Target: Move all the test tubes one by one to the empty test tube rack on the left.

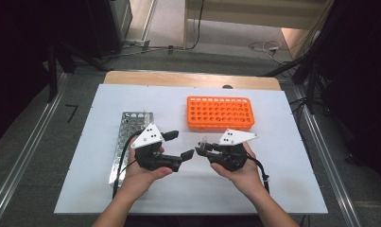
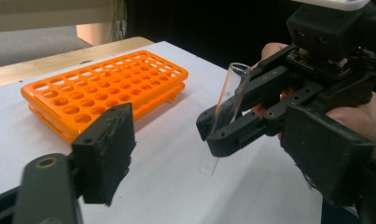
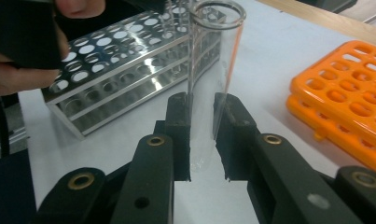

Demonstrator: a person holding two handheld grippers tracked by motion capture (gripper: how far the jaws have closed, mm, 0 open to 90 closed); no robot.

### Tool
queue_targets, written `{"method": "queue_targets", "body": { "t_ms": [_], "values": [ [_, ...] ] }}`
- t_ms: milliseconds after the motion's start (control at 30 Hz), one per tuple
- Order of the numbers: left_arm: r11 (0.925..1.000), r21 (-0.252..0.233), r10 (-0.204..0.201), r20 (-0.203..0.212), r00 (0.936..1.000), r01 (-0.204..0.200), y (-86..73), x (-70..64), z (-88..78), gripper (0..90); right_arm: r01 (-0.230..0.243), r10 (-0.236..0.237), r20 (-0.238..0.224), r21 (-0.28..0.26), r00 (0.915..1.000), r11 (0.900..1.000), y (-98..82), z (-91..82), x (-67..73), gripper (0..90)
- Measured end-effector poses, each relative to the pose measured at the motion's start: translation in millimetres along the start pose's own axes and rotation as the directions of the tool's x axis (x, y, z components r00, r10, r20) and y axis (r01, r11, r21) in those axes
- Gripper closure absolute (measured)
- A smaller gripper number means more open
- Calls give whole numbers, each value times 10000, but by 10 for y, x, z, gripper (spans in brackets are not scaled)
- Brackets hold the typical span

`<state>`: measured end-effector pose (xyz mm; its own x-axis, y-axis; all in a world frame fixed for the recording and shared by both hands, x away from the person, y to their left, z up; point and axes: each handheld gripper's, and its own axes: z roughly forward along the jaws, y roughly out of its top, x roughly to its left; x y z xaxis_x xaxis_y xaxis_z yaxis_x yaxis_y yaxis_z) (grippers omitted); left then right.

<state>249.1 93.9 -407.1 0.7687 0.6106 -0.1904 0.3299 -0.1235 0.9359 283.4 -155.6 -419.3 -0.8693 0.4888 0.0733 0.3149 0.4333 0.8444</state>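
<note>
Between my two grippers, near table centre, right gripper [image 3: 202, 140] clamped a clear, empty glass test tube [image 3: 213, 70], upright, open-mouthed; left gripper [image 1: 181, 144] gaped wide, holding nothing.

Black grippers [image 1: 178, 144], white three-cornered plates [image 1: 148, 135]

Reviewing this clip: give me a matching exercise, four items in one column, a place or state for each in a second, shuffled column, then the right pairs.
1. test tube
2. orange rack
3. metal rack
4. left gripper

a. jaws apart, nothing between them
b. lies at the table's left, beside the left hand
c. clamped upright in the right gripper
d. lies at the far middle of the table, holes empty

Pairs: 1-c, 2-d, 3-b, 4-a
</note>
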Motion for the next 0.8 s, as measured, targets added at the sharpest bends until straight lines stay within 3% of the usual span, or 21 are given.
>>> {"method": "queue_targets", "body": {
  "t_ms": [367,800],
  "values": [
    [9994,-48,342,494,9982,-340,3,-96,46,477,275,-270,-390,116,9989,9996,24,26,122,742],
    [9975,-66,701,696,9951,-699,2,-175,75,674,703,-681,-941,204,9932,9973,54,80,284,742]
  ]
}}
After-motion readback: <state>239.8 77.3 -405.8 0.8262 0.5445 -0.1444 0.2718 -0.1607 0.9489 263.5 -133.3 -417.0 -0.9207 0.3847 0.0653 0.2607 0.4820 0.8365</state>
